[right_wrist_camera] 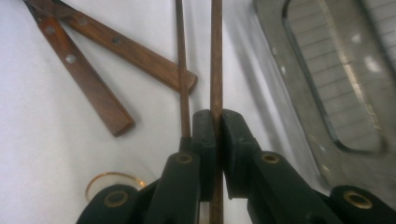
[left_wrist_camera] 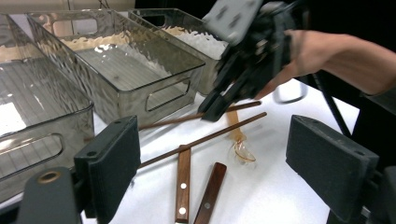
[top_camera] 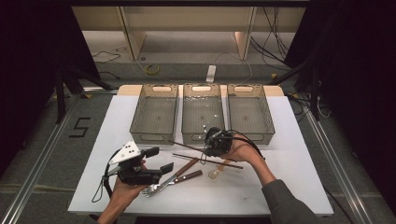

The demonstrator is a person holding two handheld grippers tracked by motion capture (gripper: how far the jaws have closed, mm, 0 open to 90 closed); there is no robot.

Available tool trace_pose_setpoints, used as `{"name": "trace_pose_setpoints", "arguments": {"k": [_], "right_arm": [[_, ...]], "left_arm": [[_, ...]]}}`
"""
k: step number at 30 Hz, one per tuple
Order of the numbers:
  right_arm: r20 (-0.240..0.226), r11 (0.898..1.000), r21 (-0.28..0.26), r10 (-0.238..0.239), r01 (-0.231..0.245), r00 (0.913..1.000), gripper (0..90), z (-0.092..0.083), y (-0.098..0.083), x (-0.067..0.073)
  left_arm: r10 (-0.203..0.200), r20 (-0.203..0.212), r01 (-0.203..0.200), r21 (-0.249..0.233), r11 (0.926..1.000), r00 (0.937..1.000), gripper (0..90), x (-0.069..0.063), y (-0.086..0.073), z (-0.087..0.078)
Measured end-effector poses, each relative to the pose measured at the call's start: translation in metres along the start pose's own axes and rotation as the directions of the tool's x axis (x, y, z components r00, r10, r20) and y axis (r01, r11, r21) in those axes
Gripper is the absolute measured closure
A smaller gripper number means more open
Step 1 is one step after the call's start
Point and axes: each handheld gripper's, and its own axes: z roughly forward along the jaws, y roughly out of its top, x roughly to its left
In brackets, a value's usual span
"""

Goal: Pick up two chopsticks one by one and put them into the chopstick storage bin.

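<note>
With our right gripper [right_wrist_camera: 215,122] pinching one chopstick [right_wrist_camera: 216,56] just above the desk [top_camera: 289,154] before the trays [top_camera: 203,116], we should lift it level, left gripper [left_wrist_camera: 224,158] spread idle.

A black mark that looks like the digit 5 [top_camera: 80,127] stands on the floor [top_camera: 56,154] left of the table.

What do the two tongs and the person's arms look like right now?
Both tongs are black. The left tongs carry a grey three-cornered plate with dark dots, broad flat pads and a trailing black cable. The right tongs show brass-coloured rivets. The right forearm wears a grey sleeve.
</note>
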Motion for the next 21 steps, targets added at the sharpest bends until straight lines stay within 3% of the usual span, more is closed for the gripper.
{"name": "trace_pose_setpoints", "arguments": {"k": [4, 8, 9, 12, 15, 21], "right_arm": [[0.017, 0.999, -0.053, 0.001, 0.000, 0.9999, 85.1, -0.015, -0.001, 0.009], [0.077, 0.993, -0.119, -0.014, 0.023, 0.9969, 85.1, -0.033, -0.006, 0.032], [0.077, 0.993, -0.119, -0.014, 0.023, 0.9969, 85.1, -0.033, -0.006, 0.032], [0.070, 0.980, -0.198, 0.017, -0.003, 0.9974, 85.1, -0.045, -0.013, 0.042], [0.068, 0.977, -0.212, 0.030, -0.015, 0.9973, 85.1, -0.048, -0.015, 0.044], [0.048, 0.955, -0.288, 0.090, -0.072, 0.9948, 85.0, -0.054, -0.022, 0.052]], "left_arm": [[-0.021, -0.003, 0.021, 0.007, 0.9998, 0.9998, 17.1, 0.002, 0.000, 0.001], [-0.027, 0.000, 0.027, 0.006, 0.9996, 0.9996, 17.2, 0.000, 0.001, 0.003], [-0.027, 0.000, 0.027, 0.006, 0.9996, 0.9996, 17.3, 0.000, 0.001, 0.003], [-0.037, -0.003, 0.037, 0.009, 0.9993, 0.9993, 17.3, 0.000, 0.000, 0.005], [-0.062, 0.005, 0.062, 0.007, 0.9981, 0.9981, 17.5, 0.001, 0.001, 0.008], [-0.128, 0.017, 0.128, -0.002, 0.9918, 0.9917, 18.0, 0.004, 0.001, 0.017]]}}
